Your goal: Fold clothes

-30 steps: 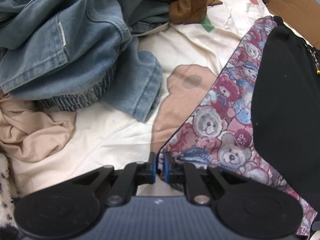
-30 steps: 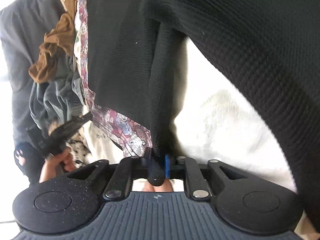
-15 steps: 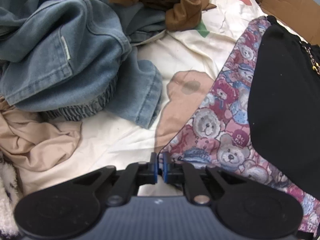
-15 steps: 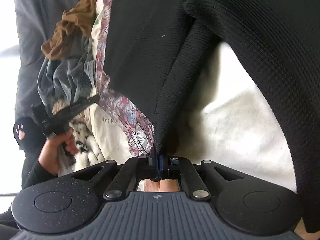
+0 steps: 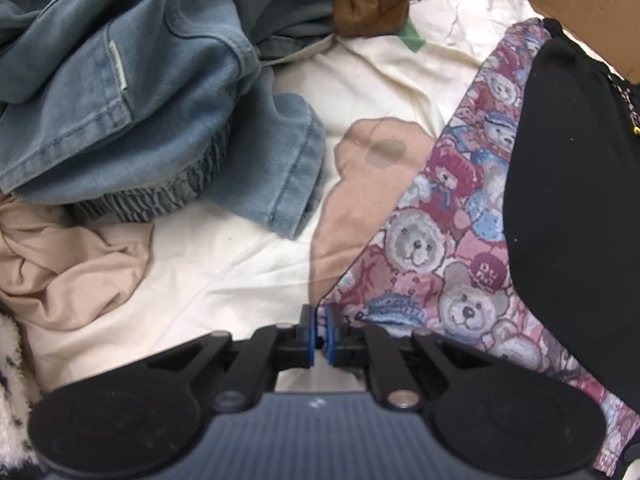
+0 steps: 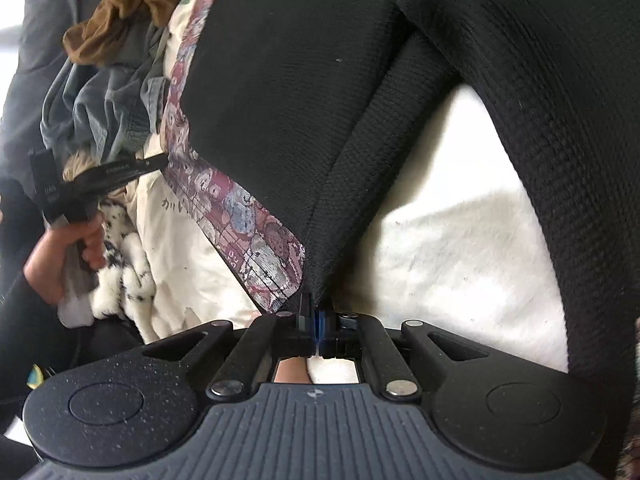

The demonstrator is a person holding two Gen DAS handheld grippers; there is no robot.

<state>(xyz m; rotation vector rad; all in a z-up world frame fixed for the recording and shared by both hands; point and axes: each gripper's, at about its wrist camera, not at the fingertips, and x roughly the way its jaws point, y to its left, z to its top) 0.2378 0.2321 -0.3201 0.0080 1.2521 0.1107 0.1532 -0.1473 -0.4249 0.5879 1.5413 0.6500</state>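
Your left gripper (image 5: 320, 330) is clenched on the corner of the bear-print cloth (image 5: 436, 240), fingers pinched almost together with only the fabric edge between them. Your right gripper (image 6: 316, 320) is likewise clamped, on a corner where the black knit (image 6: 300, 80) and the bear-print edge meet; whether both layers sit between the pads, you cannot tell from here.

In the left view the bear-print cloth runs from 6 o'clock up to 1 o'clock across the cream sheet (image 5: 224, 264), the black knit lying over its right side. The step looks like spreading or drawing the pair taut for a fold. Keep both pinches level and pull evenly, so the edge between your hands stays straight and the black layer does not slide off the print.

Watch the slack: the black sleeve (image 6: 560, 140) hangs loose at 2 o'clock in the right view and could bunch under the fold.

Farther off, jeans (image 5: 132, 92) lie heaped at 10 o'clock and a brown garment (image 5: 368, 0) at 12; steer clear of them.
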